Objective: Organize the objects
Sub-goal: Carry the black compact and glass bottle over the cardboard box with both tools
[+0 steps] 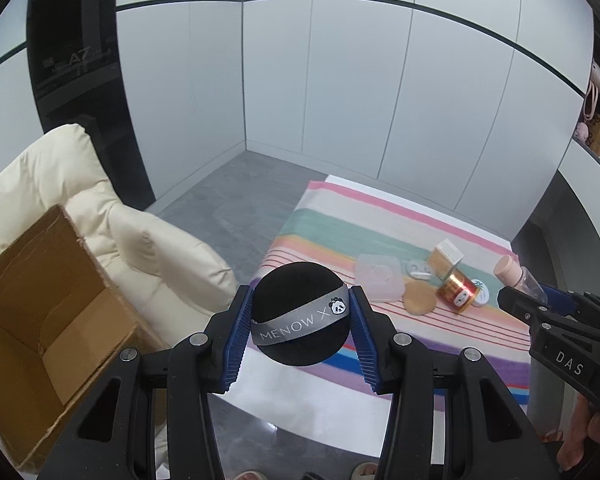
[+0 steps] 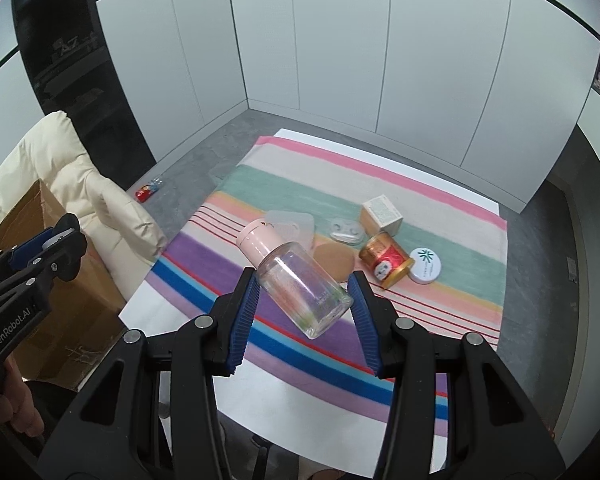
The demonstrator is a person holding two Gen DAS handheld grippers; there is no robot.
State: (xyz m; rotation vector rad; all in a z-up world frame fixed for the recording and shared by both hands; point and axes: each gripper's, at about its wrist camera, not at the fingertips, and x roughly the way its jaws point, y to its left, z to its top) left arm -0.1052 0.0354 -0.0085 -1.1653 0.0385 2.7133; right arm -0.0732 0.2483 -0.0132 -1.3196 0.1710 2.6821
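Fingers, left gripper [image 1: 300, 320]: clamped on black powder puff [image 1: 300, 314], held in the air over the near edge of the striped cloth [image 1: 420, 344]. Judged soft, light, compressible; grip across the rim suits it. Ribbon band runs finger to finger.

Fingers, right gripper [image 2: 302, 300]: closed on clear bottle [image 2: 300, 286], lifted above the cloth-covered tabletop. Judged rigid, smooth, slip-prone; hold at mid-body. Long axis tilted, pink cap [image 2: 258, 240] pointing up-left, away from the camera.

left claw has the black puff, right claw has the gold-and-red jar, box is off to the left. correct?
Not quite. The right claw holds the clear bottle with the pink cap, as the right wrist view shows; the gold-and-red jar lies on the striped cloth. The left claw does hold the black puff, cardboard box at left.
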